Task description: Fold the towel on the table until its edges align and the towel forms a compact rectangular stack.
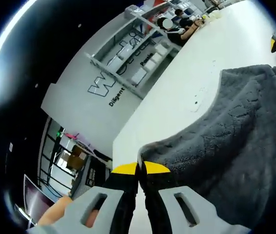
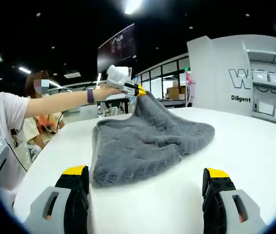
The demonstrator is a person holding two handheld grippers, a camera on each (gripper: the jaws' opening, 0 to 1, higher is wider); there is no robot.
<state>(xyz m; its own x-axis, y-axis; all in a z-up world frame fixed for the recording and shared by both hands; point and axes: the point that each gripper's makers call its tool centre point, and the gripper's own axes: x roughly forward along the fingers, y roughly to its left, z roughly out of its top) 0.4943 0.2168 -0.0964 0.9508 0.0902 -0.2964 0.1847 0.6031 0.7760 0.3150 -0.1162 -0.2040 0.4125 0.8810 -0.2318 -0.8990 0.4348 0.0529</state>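
Note:
A dark grey knitted towel (image 2: 147,141) lies bunched on the white table (image 2: 254,151), with one corner pulled up into a peak. My left gripper (image 1: 138,168) is shut on that towel corner, its yellow-tipped jaws pressed together. From the right gripper view the left gripper (image 2: 137,90) holds the raised corner above the table's far side, carried by a person's outstretched arm. My right gripper (image 2: 147,181) stands open low over the table, its jaws wide apart on either side of the towel's near edge, with nothing between them.
A person in a white shirt (image 2: 4,126) stands at the table's left side. A grey wall with lettering and shelves (image 2: 264,92) rises behind the table. People sit at the table's far end (image 1: 176,27). White tabletop lies free right of the towel.

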